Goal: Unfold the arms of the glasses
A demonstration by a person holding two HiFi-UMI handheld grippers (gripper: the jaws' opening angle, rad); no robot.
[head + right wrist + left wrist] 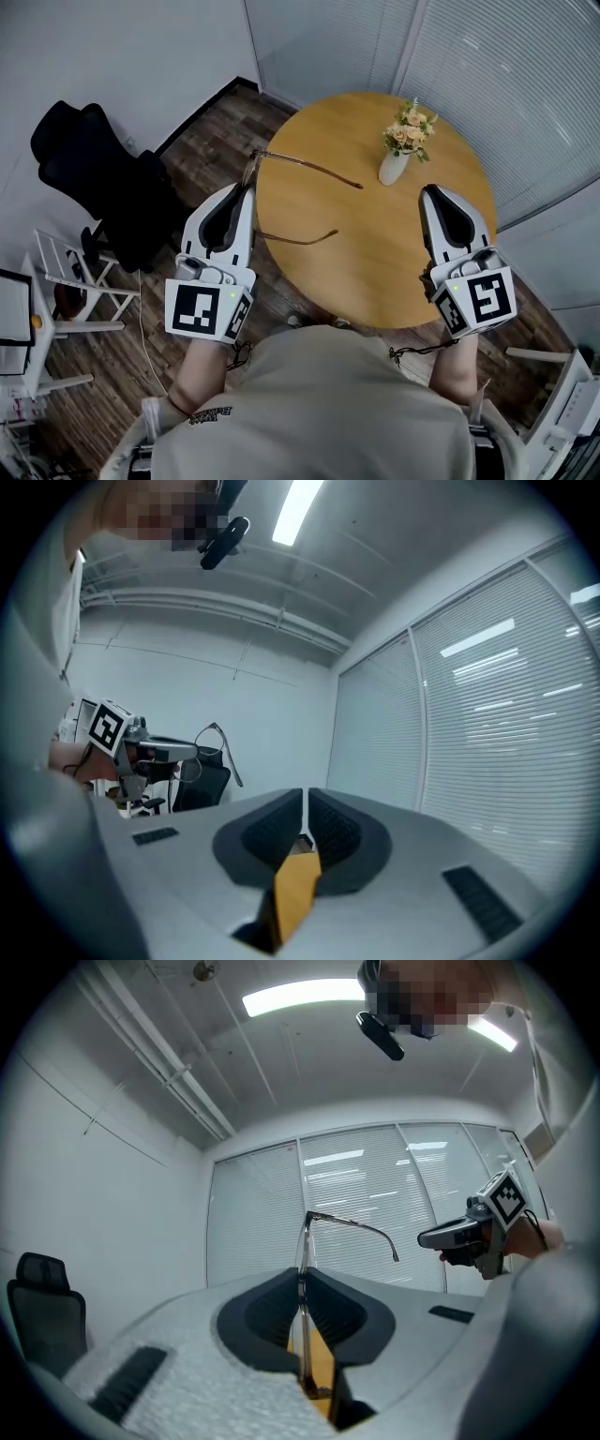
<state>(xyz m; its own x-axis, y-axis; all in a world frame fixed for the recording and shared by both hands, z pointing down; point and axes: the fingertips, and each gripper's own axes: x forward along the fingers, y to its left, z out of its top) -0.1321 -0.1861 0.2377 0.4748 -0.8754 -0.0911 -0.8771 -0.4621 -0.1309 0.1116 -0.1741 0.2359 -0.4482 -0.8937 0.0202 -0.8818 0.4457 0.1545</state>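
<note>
Head view looks steeply down on a round wooden bench (375,267) with the person's two arms reaching out on either side of it. The left claw (246,190) sits at the bench's left edge and is clamped on the front of a pair of thin-rimmed glasses (302,160). Both arms of the glasses are swung out from the front and stretch to the right above the bench top, one toward the far side and one (300,241) nearer the person. Whether the glasses touch the wood cannot be told. In the left gripper view the dark pads (272,1312) are pressed together on the upright rim of the glasses (304,1241), which rises out of the slot, and one arm bends away to the right in front of the window blinds (366,1194). The right claw (429,194) hangs over the right part of the bench, well apart from the glasses. In the right gripper view its jaws are drawn together with only a thin slit between them and nothing in it. A small white vase (393,168) of pale flowers (411,128) stands on the far part of the bench, between the two claws and beyond them. A black chair (98,183) stands on the wooden floor (202,141) to the left.
</note>
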